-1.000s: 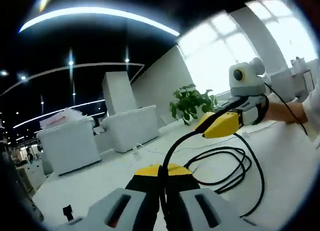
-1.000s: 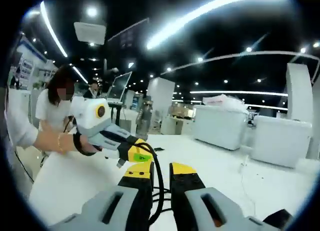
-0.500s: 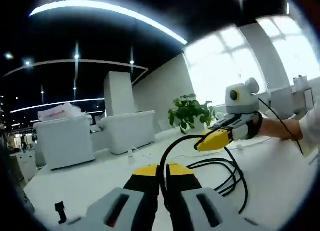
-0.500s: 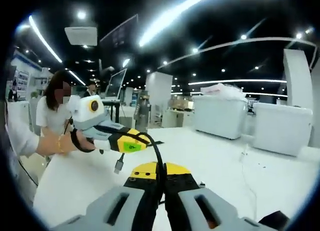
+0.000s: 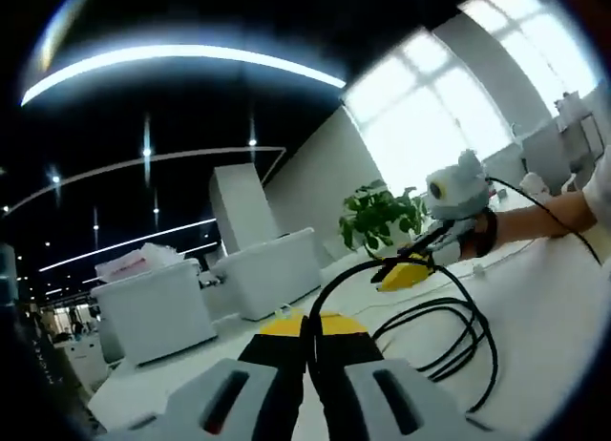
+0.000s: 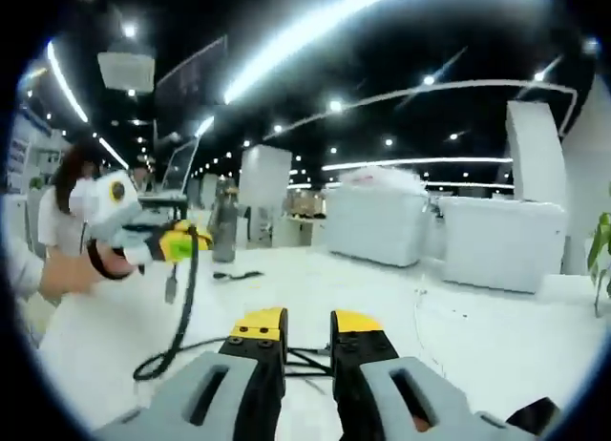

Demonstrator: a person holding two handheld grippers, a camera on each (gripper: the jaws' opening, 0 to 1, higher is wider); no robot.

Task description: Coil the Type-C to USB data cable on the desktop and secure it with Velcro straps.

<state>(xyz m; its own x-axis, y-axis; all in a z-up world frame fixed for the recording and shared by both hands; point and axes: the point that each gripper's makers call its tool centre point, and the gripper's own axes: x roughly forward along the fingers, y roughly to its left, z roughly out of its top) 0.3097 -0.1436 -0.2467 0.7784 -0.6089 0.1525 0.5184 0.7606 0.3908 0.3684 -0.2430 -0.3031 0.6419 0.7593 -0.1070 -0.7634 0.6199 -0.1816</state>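
The right gripper (image 6: 305, 331) has opened and let go of the cable (image 6: 181, 307).

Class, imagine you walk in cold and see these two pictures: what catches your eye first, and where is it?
First, the black cable: in the left gripper view it rises from the shut left tool, arcs across to the right tool, and lies looped on the white desktop. In the right gripper view the left tool, held up at left, dangles the cable, while the right tool shows a gap between its jaws.
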